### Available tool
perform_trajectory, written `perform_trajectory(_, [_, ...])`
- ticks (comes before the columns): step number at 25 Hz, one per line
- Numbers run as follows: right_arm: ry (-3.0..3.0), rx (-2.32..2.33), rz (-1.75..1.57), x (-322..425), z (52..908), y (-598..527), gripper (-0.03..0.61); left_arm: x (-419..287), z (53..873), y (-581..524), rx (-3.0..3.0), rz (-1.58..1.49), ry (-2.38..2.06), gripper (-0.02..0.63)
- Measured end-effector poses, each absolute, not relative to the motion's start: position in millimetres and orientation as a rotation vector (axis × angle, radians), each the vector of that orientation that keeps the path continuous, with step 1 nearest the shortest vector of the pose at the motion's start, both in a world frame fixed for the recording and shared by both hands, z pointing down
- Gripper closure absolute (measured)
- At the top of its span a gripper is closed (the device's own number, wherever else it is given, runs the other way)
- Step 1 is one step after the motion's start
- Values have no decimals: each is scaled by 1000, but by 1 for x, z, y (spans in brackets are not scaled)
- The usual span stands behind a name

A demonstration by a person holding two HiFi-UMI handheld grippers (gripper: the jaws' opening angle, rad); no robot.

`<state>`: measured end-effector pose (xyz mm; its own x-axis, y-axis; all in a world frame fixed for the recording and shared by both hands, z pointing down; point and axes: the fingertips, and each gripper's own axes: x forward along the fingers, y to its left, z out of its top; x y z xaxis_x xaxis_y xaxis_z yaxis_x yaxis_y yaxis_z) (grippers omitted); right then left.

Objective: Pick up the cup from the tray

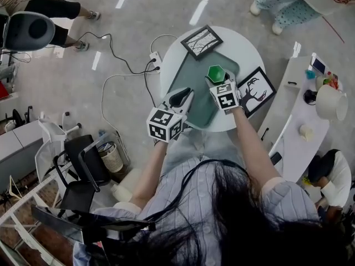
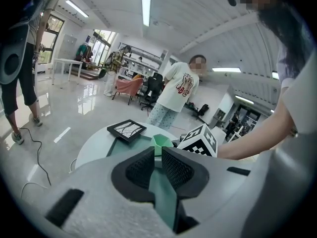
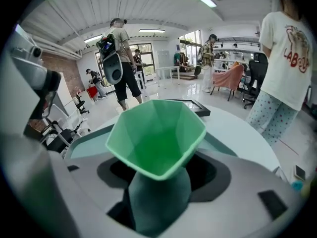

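A green faceted cup (image 1: 216,72) stands on the grey-green tray (image 1: 191,87) on the round white table. My right gripper (image 1: 216,81) reaches it from the near side. In the right gripper view the cup (image 3: 156,135) fills the space between the jaws, its darker lower body against the pads on both sides, so that gripper (image 3: 158,182) is shut on it. My left gripper (image 1: 182,97) hovers over the tray's near left part, holding nothing. In the left gripper view its pads (image 2: 181,170) nearly meet at the tips, and the cup (image 2: 161,141) shows just beyond them.
Two black picture frames lie on the table, one at the far edge (image 1: 201,41), one at the right (image 1: 255,90). A power strip with cables (image 1: 155,60) lies by the table's left. Chairs (image 1: 83,165) stand at left, a white counter (image 1: 299,126) at right. People stand nearby.
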<state>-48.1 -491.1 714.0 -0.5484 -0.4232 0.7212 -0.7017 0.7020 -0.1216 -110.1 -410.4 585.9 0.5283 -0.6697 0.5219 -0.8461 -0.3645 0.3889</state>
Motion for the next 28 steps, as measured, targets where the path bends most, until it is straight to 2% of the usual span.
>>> perform_trajectory(15, [-2288, 992, 518, -43, 663, -483, 273, -127, 574, -386, 2172, 342, -1224, 574])
perform_trajectory(28, [-2342, 1046, 543, -52, 600, -406, 273, -163, 546, -350, 2247, 307, -1220, 574])
